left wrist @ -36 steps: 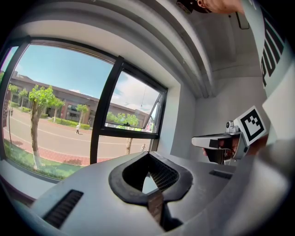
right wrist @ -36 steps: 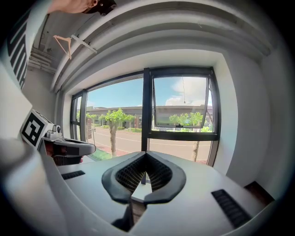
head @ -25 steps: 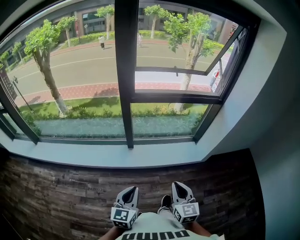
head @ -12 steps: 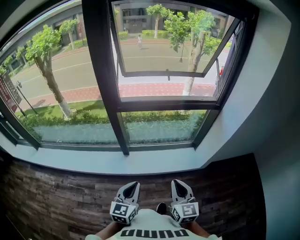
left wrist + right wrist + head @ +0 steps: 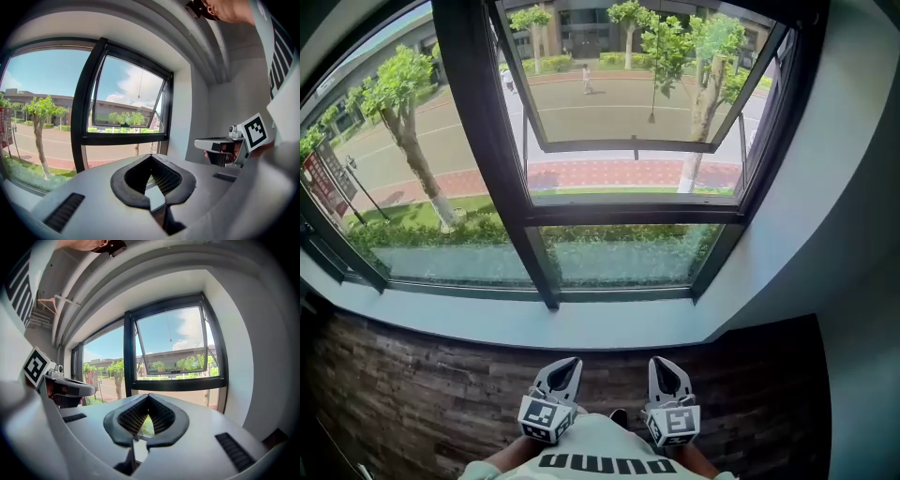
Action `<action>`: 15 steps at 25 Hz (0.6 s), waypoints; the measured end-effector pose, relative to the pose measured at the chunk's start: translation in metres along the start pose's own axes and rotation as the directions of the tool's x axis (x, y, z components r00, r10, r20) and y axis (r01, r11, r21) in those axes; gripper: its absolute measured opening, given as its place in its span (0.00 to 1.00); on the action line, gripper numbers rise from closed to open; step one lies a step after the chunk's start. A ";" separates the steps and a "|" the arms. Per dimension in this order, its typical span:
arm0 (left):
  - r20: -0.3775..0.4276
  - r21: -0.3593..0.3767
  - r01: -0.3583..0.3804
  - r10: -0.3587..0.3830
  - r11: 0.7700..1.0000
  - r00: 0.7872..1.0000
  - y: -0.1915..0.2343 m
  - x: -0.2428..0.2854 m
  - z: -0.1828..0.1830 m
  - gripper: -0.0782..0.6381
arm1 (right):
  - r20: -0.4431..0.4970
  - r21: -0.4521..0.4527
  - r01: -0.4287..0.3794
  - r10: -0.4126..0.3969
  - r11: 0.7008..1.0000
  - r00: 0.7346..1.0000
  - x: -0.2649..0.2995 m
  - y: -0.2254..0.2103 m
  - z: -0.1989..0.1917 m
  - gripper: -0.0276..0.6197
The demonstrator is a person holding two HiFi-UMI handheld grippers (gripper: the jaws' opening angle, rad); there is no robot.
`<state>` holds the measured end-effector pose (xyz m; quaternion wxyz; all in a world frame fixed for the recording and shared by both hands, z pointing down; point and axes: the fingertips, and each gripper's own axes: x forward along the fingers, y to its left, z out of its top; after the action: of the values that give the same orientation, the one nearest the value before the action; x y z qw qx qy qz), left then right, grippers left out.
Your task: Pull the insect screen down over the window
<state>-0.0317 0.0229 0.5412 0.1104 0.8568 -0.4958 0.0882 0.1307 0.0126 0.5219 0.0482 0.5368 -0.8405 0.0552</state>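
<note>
A dark-framed window (image 5: 492, 150) fills the head view. Its upper right sash (image 5: 628, 94) is tilted open outward. A thin pull cord (image 5: 653, 89) hangs in front of that sash and also shows as the cord (image 5: 140, 84) and the cord (image 5: 168, 326) in the gripper views. No screen mesh is visible over the glass. My left gripper (image 5: 563, 366) and right gripper (image 5: 662, 364) are held low, close to my body, well short of the window. Both are shut and empty. The left gripper (image 5: 150, 156) and right gripper (image 5: 148, 396) point toward the window.
A pale sill (image 5: 581, 323) runs under the window, with dark wood-look planks (image 5: 412, 394) below it. A white wall (image 5: 834, 216) closes off the right side. The fixed left pane (image 5: 403, 169) looks onto trees and a road. The sash has a small handle (image 5: 634, 145).
The head view has shifted so the open sash sits more in the middle and the centre post further left. Both grippers stay low and shut.
</note>
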 end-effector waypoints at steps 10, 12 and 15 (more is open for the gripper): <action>0.023 -0.004 0.084 -0.084 0.996 0.996 0.034 0.074 0.009 0.13 | -0.029 -0.008 0.070 -0.070 0.997 0.997 0.055 -0.026 -0.008 0.05; 0.041 0.009 0.110 -0.110 0.994 0.993 0.045 0.092 0.020 0.13 | -0.029 -0.016 0.090 -0.091 0.996 0.995 0.072 -0.031 -0.002 0.05; 0.064 0.027 0.132 -0.134 0.991 0.989 0.070 0.115 0.044 0.13 | -0.025 -0.046 0.112 -0.113 0.993 0.993 0.107 -0.037 0.018 0.05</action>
<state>-0.0340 -0.1183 0.5364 0.0899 0.8917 -0.4398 0.0583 0.1188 -0.1008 0.5203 0.0748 0.5811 -0.8093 0.0414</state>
